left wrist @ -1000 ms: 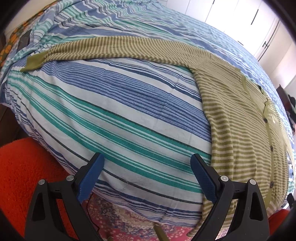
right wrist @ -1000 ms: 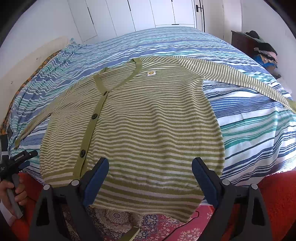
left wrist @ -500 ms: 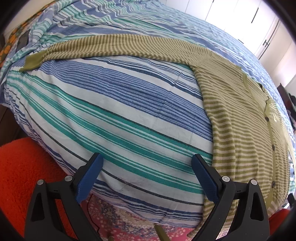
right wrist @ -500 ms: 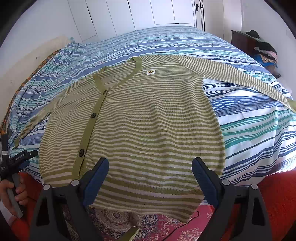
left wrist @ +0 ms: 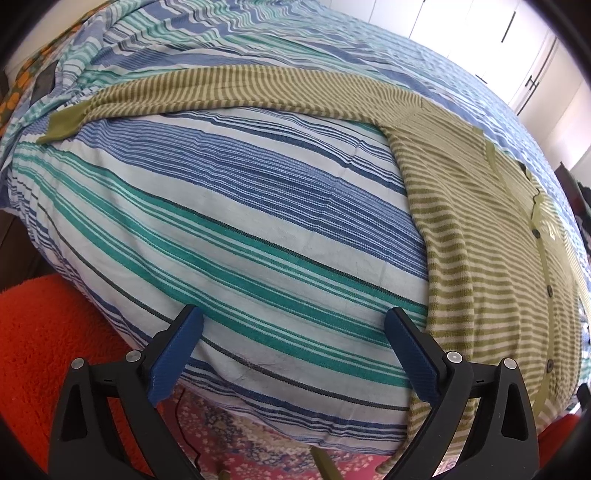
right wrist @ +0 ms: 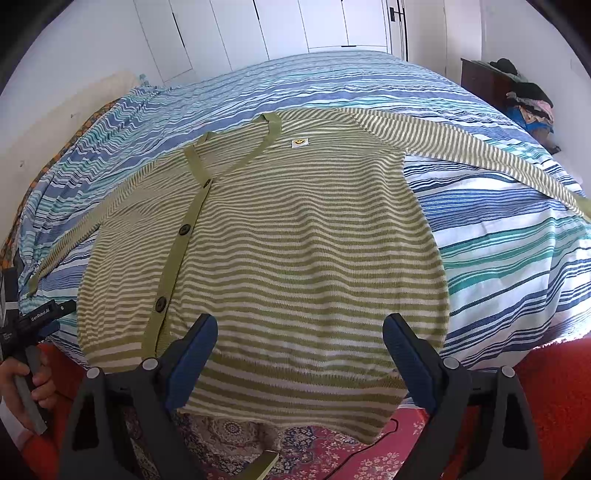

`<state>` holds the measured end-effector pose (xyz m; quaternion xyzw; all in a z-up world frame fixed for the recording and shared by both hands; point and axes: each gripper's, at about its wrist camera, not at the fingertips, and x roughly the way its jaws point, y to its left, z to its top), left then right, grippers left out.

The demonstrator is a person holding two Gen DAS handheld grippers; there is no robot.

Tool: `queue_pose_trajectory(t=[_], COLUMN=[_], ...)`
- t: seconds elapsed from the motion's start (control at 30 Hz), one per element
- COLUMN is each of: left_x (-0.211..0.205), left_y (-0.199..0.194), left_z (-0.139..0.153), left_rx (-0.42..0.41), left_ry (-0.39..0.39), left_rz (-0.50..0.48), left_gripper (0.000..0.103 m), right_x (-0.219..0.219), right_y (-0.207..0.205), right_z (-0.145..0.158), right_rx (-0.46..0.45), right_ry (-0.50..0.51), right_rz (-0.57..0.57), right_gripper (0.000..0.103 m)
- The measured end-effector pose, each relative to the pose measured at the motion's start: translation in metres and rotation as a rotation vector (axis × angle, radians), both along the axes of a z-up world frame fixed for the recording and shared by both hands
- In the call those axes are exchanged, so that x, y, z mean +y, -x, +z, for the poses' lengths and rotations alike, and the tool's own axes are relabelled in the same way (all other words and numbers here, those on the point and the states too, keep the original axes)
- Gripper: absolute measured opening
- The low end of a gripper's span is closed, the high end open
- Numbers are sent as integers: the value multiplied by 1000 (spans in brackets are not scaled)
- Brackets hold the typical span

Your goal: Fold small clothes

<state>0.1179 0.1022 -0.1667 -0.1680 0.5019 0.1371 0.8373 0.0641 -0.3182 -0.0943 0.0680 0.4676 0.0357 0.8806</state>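
A green and cream striped cardigan (right wrist: 295, 236) lies flat on the bed, buttoned, both sleeves spread out, its hem hanging over the near edge. In the left wrist view its body (left wrist: 491, 258) is at the right and one sleeve (left wrist: 229, 92) runs left to a plain green cuff (left wrist: 64, 120). My right gripper (right wrist: 300, 334) is open and empty, just above the hem. My left gripper (left wrist: 293, 326) is open and empty over bare bedspread, left of the cardigan; it also shows in the right wrist view (right wrist: 29, 325), held in a hand.
The bed has a blue, teal and white striped bedspread (left wrist: 229, 206). An orange-red rug (left wrist: 40, 354) and a patterned red carpet (right wrist: 325, 454) lie below the bed's near edge. A dark dresser with piled clothes (right wrist: 524, 99) stands at the far right. White cupboard doors (right wrist: 280, 29) are behind.
Both grippers have stayed open. The views have shifted only slightly; the cardigan has not moved.
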Motion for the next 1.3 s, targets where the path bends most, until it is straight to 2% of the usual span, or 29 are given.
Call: queue_pose_trajectory(t=[0.6, 0.9, 1.07, 1.2, 1.3], left_x=[-1, 4, 1, -2, -1], left_y=[-3, -6, -9, -9, -9], left_z=[-8, -14, -17, -16, -16], left_rx=[35, 38, 60, 71, 67], left_ry=[-19, 19, 2, -11, -6], left_rz=[-8, -24, -41, -62, -61], left_gripper=[102, 103, 103, 103, 103], right_x=[0, 0, 0, -10, -45], right_y=[0, 0, 0, -3, -8], right_z=[1, 1, 1, 8, 28], right_rx=[-1, -1, 0, -9, -63], right_ry=[-2, -2, -5, -58, -152], right_rz=[-2, -1, -3, -28, -103], right_gripper=[90, 90, 90, 90, 90])
